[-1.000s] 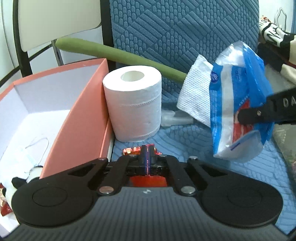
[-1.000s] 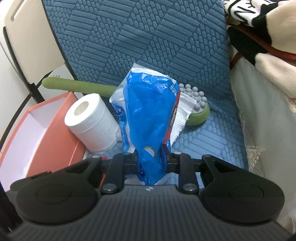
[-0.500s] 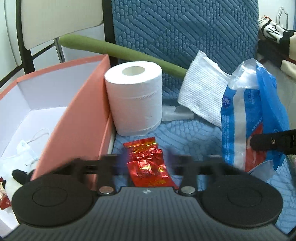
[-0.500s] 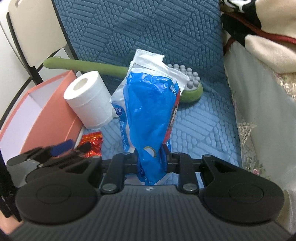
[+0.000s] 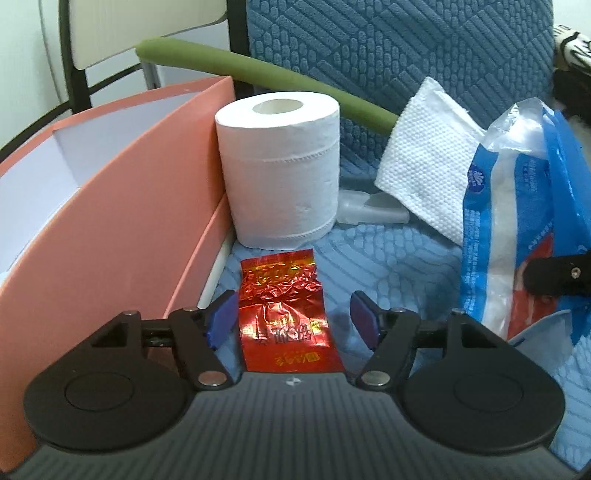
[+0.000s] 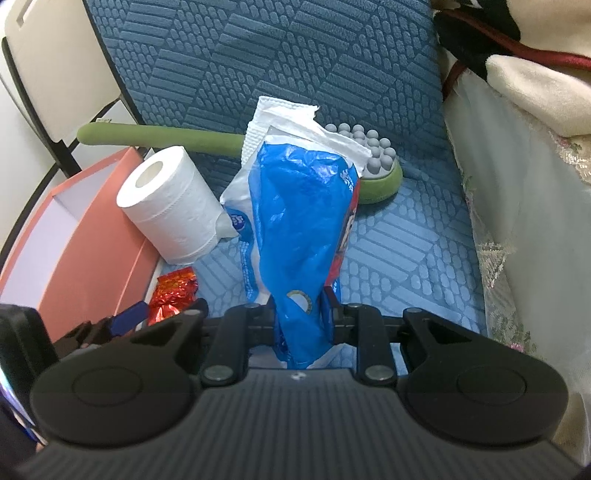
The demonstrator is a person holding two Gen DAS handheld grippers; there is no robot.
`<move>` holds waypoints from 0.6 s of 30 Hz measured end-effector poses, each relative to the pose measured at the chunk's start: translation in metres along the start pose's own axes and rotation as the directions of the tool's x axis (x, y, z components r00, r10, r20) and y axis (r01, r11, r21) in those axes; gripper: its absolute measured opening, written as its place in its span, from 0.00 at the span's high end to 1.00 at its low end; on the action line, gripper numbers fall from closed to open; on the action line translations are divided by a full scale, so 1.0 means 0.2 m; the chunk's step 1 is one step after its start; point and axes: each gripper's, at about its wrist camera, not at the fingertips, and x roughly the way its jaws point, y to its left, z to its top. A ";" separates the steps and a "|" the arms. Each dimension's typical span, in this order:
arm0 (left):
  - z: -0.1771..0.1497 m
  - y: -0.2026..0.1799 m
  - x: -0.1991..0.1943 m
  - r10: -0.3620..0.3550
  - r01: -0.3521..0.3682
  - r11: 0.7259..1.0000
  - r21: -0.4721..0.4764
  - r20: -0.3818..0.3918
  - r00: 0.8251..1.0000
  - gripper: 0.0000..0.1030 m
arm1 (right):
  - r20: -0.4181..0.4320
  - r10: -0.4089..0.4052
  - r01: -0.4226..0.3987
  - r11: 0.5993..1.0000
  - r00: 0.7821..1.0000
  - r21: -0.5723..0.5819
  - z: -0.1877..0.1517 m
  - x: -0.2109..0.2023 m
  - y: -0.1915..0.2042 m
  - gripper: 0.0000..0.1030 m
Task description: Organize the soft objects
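Observation:
My left gripper (image 5: 293,317) is open, its blue pads (image 5: 221,315) on either side of a red foil packet (image 5: 286,310) that lies on the blue seat cushion (image 5: 399,266). My right gripper (image 6: 301,317) is shut on a blue and white plastic tissue pack (image 6: 299,221) and holds it upright over the cushion; the pack also shows in the left wrist view (image 5: 517,236). A white toilet roll (image 5: 279,168) stands next to the pink box (image 5: 122,221). A white tissue sheet (image 5: 424,155) hangs by the pack.
A green long-handled massage brush (image 6: 373,170) lies across the back of the cushion. A small clear plastic piece (image 5: 369,210) lies beside the roll. A plush toy and pale fabric (image 6: 517,129) fill the right side. A chair back (image 5: 140,26) stands behind the box.
My left gripper opened and let the red foil packet go onto the cushion, then drew back a little. My right gripper carried the tissue pack lower and to the right.

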 end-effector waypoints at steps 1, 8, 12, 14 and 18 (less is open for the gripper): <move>0.00 0.00 0.00 0.005 -0.005 1.000 -0.008 0.001 1.000 0.29 | -0.001 0.000 0.000 1.000 1.000 -0.003 0.00 0.00 0.00 0.76; -0.01 0.01 0.05 0.042 -0.045 0.996 -0.081 -0.032 0.999 0.27 | -0.014 0.007 -0.007 1.000 1.000 -0.008 0.04 0.07 0.00 0.74; 0.00 0.01 0.07 0.028 -0.032 0.995 -0.096 -0.039 0.999 0.27 | -0.029 -0.004 0.003 1.000 1.000 -0.027 0.06 0.12 0.02 0.70; 0.00 0.02 0.07 0.014 -0.017 0.995 -0.100 -0.031 0.999 0.28 | -0.039 -0.004 0.003 0.999 0.999 -0.033 0.06 0.14 0.03 0.64; 0.00 0.02 0.08 0.016 -0.019 0.995 -0.097 -0.028 0.999 0.32 | -0.072 -0.018 0.016 1.000 0.997 -0.026 0.05 0.20 0.03 0.50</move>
